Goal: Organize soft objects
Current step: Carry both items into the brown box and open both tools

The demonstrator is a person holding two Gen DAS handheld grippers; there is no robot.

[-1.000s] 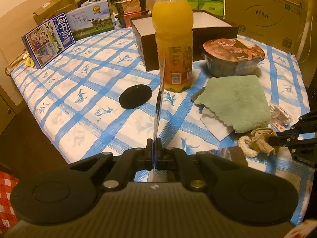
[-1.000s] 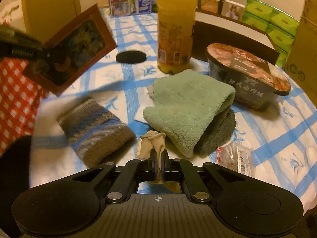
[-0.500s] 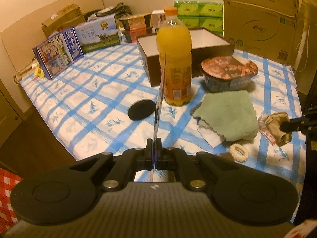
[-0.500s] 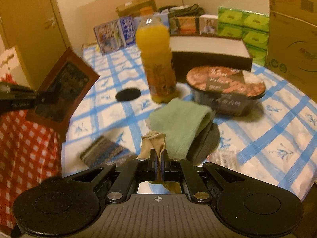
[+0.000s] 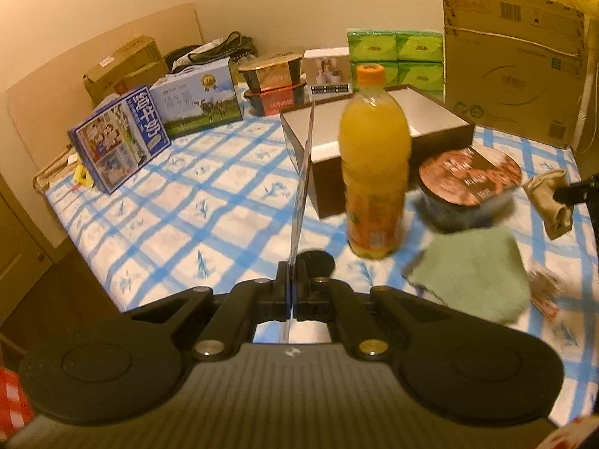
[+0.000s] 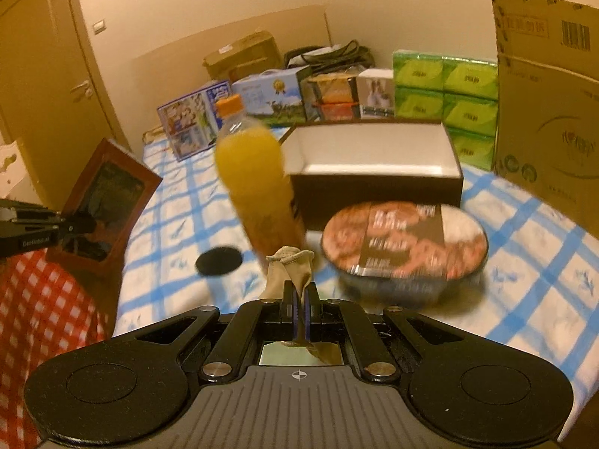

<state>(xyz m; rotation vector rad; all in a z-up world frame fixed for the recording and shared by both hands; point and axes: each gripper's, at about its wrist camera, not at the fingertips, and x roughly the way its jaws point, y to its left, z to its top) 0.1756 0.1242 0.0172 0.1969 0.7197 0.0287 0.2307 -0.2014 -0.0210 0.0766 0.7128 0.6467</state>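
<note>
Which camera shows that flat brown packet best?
The right wrist view: the brown packet faces the lens broadside, pinched at its lower edge by the left tongs. The left wrist view shows it only edge-on, a thin sliver.

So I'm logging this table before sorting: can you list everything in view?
Juice bottle: 1, orange, mid-table.
Open box: 1, dark with white inside, behind the bottle.
Noodle bowl: 1, dark, brown lid, right of bottle.
Towel: 1, green, near edge.
Round pad: 1, black, left of bottle.
Milk cartons: 2, blue, far left.
Tissue packs: several, green, back.
Cardboard box: 1, brown, back right.
Card: 1, brown-framed, in left tool.
Stocking: 1, tan, in right tool.
</note>
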